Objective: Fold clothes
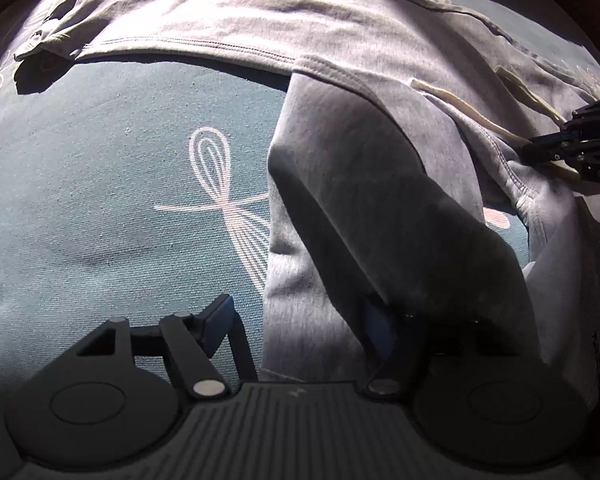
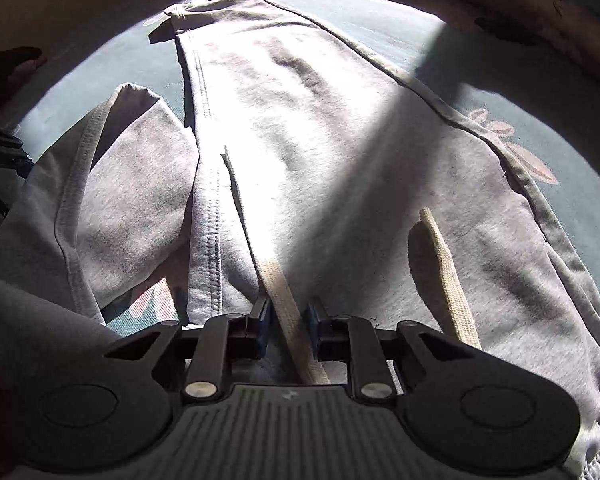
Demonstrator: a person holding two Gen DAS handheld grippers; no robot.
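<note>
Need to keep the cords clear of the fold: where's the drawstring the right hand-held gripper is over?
In the right wrist view the cream drawstring runs bottom-centre between the fingers of the right hand-held gripper, lying on the grey sweatpants.

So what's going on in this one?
A person with a gripper in each hand is folding grey sweatpants spread on a teal patterned cloth. The right gripper is shut on one drawstring at the waistband. The left gripper is open over a doubled-back leg: fabric drapes over one of its fingers, while the other stands clear of it. The fold is not finished.
</note>
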